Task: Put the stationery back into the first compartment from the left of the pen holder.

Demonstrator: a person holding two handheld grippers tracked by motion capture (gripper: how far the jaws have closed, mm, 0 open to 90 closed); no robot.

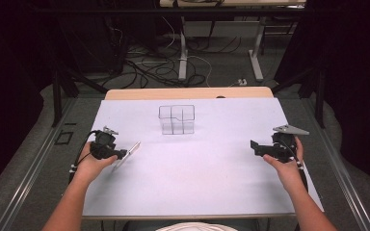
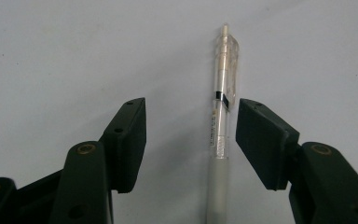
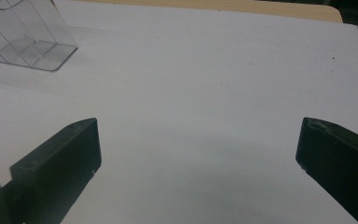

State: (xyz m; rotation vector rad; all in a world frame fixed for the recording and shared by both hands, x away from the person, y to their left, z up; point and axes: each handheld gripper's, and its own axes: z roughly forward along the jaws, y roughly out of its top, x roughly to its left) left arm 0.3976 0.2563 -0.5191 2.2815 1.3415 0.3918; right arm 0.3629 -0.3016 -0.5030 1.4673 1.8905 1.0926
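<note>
Left gripper (image 2: pixel 191 135) jaws half open, pen (image 2: pixel 220 135) between fingers (image 2: pixel 130 140), nearer right pad, no contact. Right gripper (image 3: pixel 198 154) jaws wide, empty.

On the worktop (image 1: pixel 188 168) the compartment box (image 1: pixel 177 119) stands toward twelve o'clock of centre. The pen (image 2: pixel 220 126) lies at nine o'clock, between the left hand-held gripper's (image 2: pixel 191 130) jaws. The right hand-held gripper (image 1: pixel 254 147) sits at three o'clock.
</note>
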